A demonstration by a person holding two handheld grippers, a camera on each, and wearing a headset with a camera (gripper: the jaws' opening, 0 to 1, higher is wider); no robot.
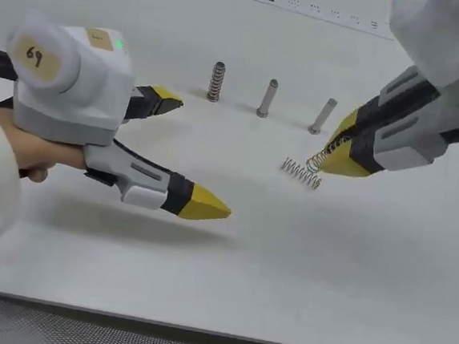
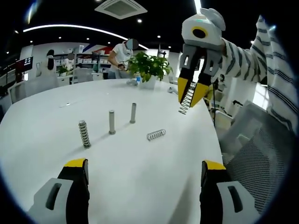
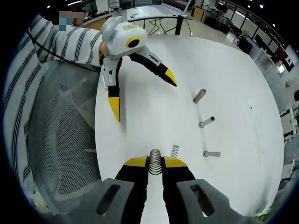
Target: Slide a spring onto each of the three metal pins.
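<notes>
Right gripper (image 1: 337, 155) comes in from 2 o'clock in the head view. Its jaws are pinched tight on a tilted spring (image 1: 321, 158), which pokes out past the yellow tips and hangs above the white table (image 1: 300, 283). In the right gripper view the coil's end sits squarely between the two closed jaws. A loose spring (image 1: 300, 172) lies flat on the table at about 7 o'clock from the right gripper's tips, close by but not touching them. At 9 o'clock the left gripper (image 1: 189, 152), held in a hand (image 1: 30, 150), has its jaws spread wide with nothing between them. Three metal pins stand upright in a row toward 12 o'clock. The leftmost pin (image 1: 219, 65) carries a fitted spring (image 1: 214, 85) down its length, while the middle pin (image 1: 266, 99) and the rightmost pin (image 1: 323, 116) are bare. The rightmost pin is near the right gripper's tips, at 11 o'clock from them.
</notes>
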